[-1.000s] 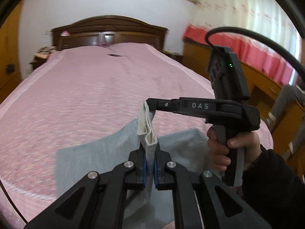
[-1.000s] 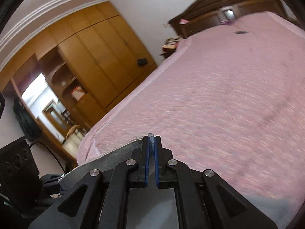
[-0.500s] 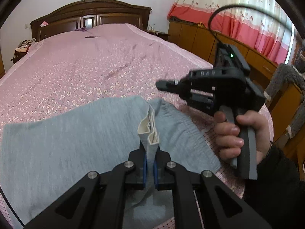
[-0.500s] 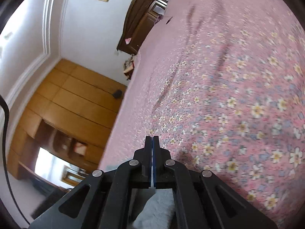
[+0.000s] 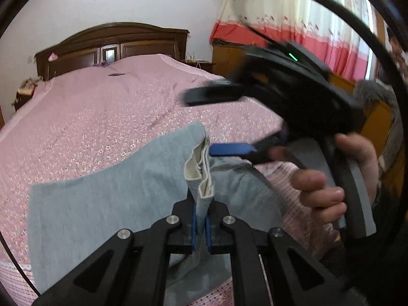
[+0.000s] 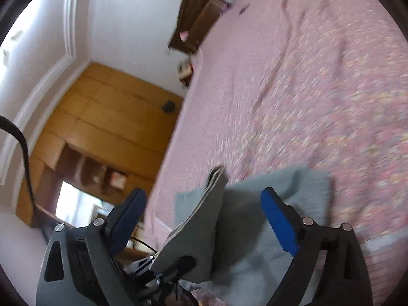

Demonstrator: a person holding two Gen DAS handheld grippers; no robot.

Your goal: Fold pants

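Grey pants (image 5: pixel 107 204) lie spread on the pink flowered bed (image 5: pixel 102 117) near its front edge. My left gripper (image 5: pixel 201 227) is shut on a raised bunch of the pants' waistband (image 5: pixel 200 170), which stands up above the jaws. My right gripper (image 5: pixel 201 125) is open just right of that bunch, one blue pad (image 5: pixel 229 150) beside the cloth. In the right wrist view the right gripper (image 6: pixel 204 216) is open, with the raised fold of pants (image 6: pixel 201 232) between its spread fingers, not clamped.
A dark wooden headboard (image 5: pixel 112 43) stands at the bed's far end. A small dark object (image 5: pixel 116 74) lies on the bed near it. Wooden cabinets and red-and-white curtains (image 5: pixel 293 33) line the right side. A wooden wardrobe (image 6: pixel 107 132) stands left of the bed.
My right gripper has opened and let go of the pants, then swung back toward the bunch held by the left. The left gripper stays shut on the waistband. The pants now lie spread on the bed.
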